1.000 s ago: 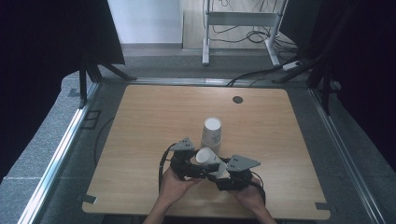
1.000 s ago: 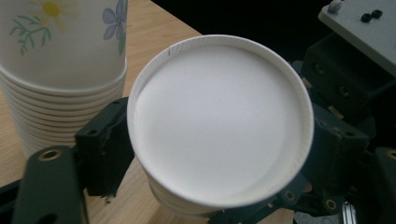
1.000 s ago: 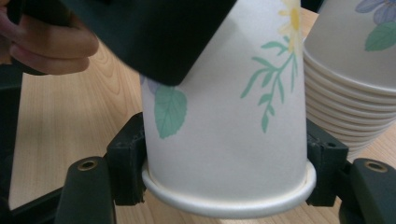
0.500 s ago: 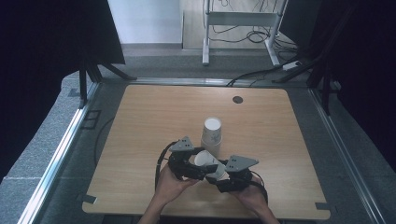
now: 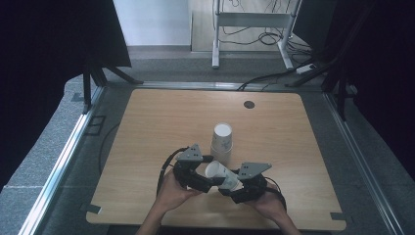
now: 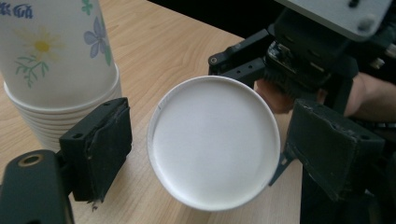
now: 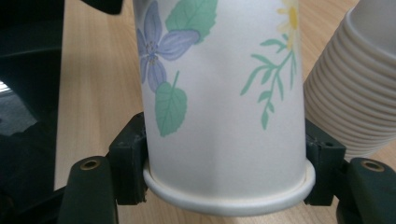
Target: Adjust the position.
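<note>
The desk (image 5: 147, 127) carries a stack (image 5: 221, 142) of inverted floral paper cups near its middle. Just near of the stack, a single cup (image 5: 221, 176) is held on its side above the desk between the two tongs. The right tongs (image 7: 226, 161) are pinched on this cup close to its rim. The left tongs (image 6: 205, 154) are spread, having just been opening; the cup's white base lies between the pads, clear of them.
</note>
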A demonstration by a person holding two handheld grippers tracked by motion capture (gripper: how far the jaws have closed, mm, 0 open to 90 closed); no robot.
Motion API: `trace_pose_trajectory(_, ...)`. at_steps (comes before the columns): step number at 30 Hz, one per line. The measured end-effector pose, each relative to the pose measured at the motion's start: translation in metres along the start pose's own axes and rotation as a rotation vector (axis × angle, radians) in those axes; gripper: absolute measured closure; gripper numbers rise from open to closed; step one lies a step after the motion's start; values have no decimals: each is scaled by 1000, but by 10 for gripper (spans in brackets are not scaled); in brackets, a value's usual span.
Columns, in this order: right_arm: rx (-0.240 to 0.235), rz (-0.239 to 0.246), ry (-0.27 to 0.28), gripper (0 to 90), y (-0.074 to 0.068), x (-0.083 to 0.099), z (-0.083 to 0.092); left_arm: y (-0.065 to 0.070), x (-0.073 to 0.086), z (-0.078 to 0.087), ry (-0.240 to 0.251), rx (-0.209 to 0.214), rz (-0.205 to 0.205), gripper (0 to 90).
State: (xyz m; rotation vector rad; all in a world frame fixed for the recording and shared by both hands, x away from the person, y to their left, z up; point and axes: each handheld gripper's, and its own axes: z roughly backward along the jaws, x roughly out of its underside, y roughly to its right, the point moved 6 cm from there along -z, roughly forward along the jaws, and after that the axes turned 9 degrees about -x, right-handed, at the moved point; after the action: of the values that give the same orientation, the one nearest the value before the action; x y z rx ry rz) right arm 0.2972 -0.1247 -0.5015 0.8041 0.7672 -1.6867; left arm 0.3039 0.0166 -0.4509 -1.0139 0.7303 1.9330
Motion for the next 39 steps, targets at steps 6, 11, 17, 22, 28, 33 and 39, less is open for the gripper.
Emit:
trace_pose_trajectory(6,-45,9,-30,321,-1,2,3,1,0,2,-22,30,-53,138)
trace_pose_trajectory(11,-61,23,-62,321,-2,3,6,3,2,2,-47,52,-105,138)
trace_pose_trajectory(17,-87,38,-96,320,-2,3,10,5,4,1,-74,70,-138,137)
trace_pose_trajectory(22,-104,58,-127,320,-3,5,11,7,5,-2,-101,82,-170,138)
trace_pose_trajectory(28,-117,74,-161,321,-2,8,12,11,8,-5,-127,105,-212,139)
trace_pose_trajectory(33,-121,89,-188,322,-1,9,14,13,10,-9,-145,116,-232,140)
trace_pose_trajectory(39,-130,105,-228,322,-1,11,15,16,11,-14,-163,122,-260,148)
